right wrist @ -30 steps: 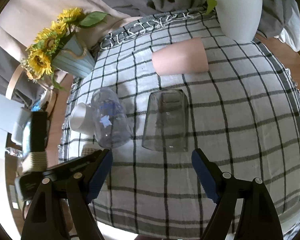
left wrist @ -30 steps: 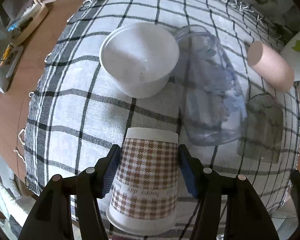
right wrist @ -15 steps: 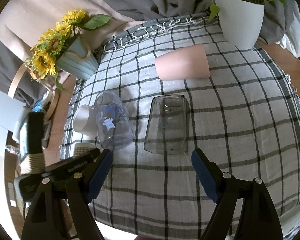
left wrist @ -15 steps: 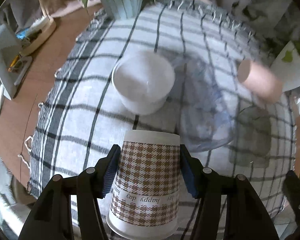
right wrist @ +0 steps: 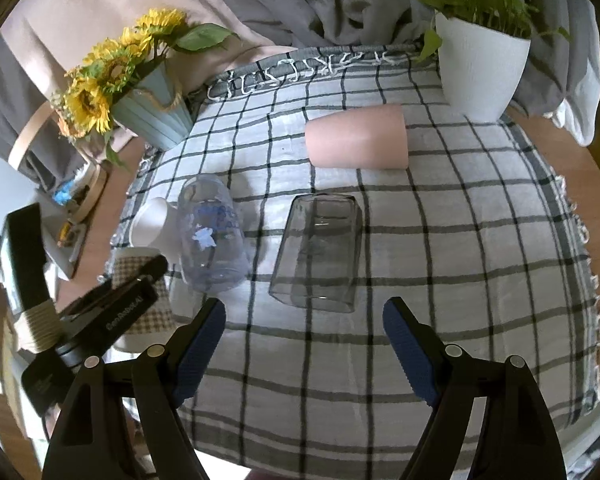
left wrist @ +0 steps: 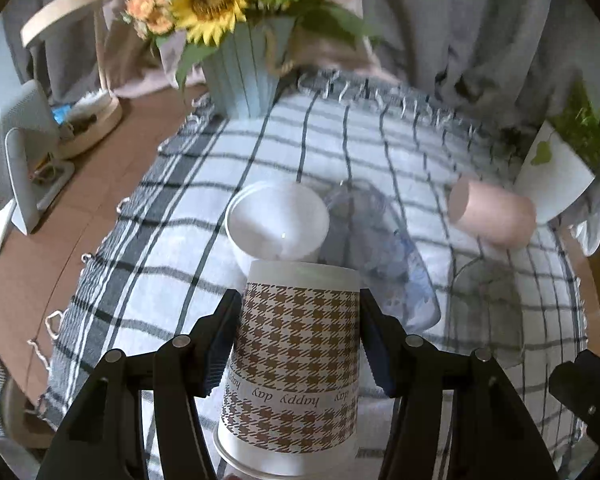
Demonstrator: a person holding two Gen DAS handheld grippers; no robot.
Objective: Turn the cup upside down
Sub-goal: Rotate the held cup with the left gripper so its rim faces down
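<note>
My left gripper [left wrist: 298, 340] is shut on a brown houndstooth paper cup [left wrist: 294, 360] that stands base up, its rim at the bottom near the cloth's front edge. The same cup [right wrist: 140, 300] and my left gripper [right wrist: 112, 312] show at the far left of the right wrist view. My right gripper [right wrist: 302, 344] is open and empty, above the checked cloth just in front of a clear glass [right wrist: 318, 252] lying on its side.
A white cup [left wrist: 278, 228], a clear plastic bottle [left wrist: 384, 264], the glass [left wrist: 486, 308] and a pink cup [left wrist: 494, 216] lie on the checked cloth [right wrist: 440, 280]. A sunflower vase [left wrist: 246, 76] and a white plant pot [right wrist: 480, 72] stand at the back.
My left gripper has tilted up with the paper cup, so the view now reaches the vase. My right gripper has drawn back slightly.
</note>
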